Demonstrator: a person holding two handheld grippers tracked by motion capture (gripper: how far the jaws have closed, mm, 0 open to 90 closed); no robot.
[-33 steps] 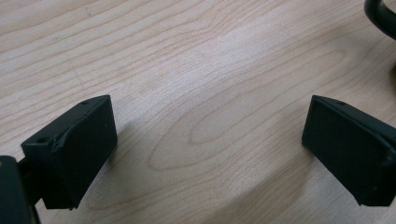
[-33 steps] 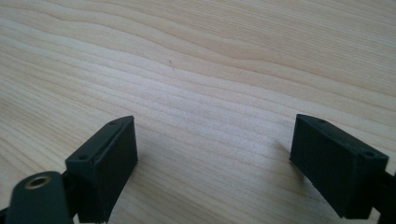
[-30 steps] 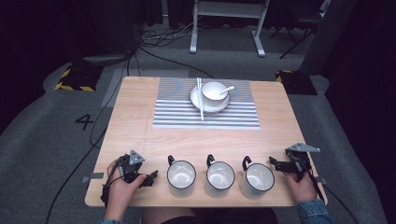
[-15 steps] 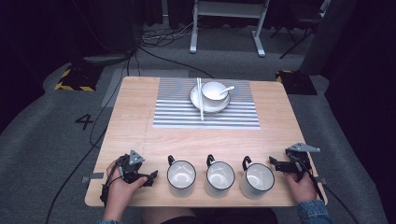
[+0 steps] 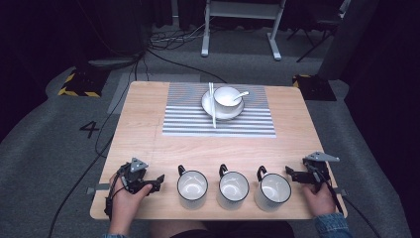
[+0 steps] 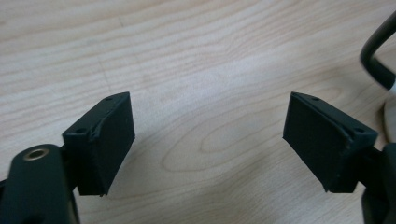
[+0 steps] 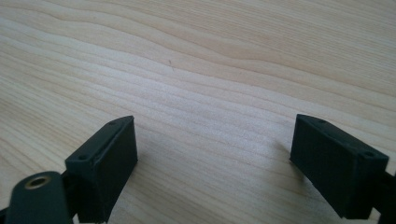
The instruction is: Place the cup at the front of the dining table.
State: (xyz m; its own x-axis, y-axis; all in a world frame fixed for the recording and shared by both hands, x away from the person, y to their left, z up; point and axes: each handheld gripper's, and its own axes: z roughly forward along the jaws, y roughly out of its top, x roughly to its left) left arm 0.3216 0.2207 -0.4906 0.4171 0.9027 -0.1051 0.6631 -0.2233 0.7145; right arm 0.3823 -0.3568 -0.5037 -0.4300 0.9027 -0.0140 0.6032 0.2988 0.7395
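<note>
Three white mugs with dark rims and handles stand in a row near the table's front edge: a left mug point(image 5: 192, 189), a middle mug point(image 5: 233, 190) and a right mug point(image 5: 272, 192). My left gripper point(image 5: 157, 179) rests on the table left of the row, open, with bare wood between its jaws point(image 6: 208, 140); the left mug's handle point(image 6: 376, 56) shows at that view's right edge. My right gripper point(image 5: 291, 173) rests right of the row, open over bare wood point(image 7: 212, 154).
A striped placemat point(image 5: 218, 121) lies at the table's far middle. On it sit a white plate point(image 5: 210, 105), a white bowl point(image 5: 227, 96) with a spoon point(image 5: 241, 94), and chopsticks point(image 5: 212, 104). The wooden table point(image 5: 143, 129) has open room between mat and mugs.
</note>
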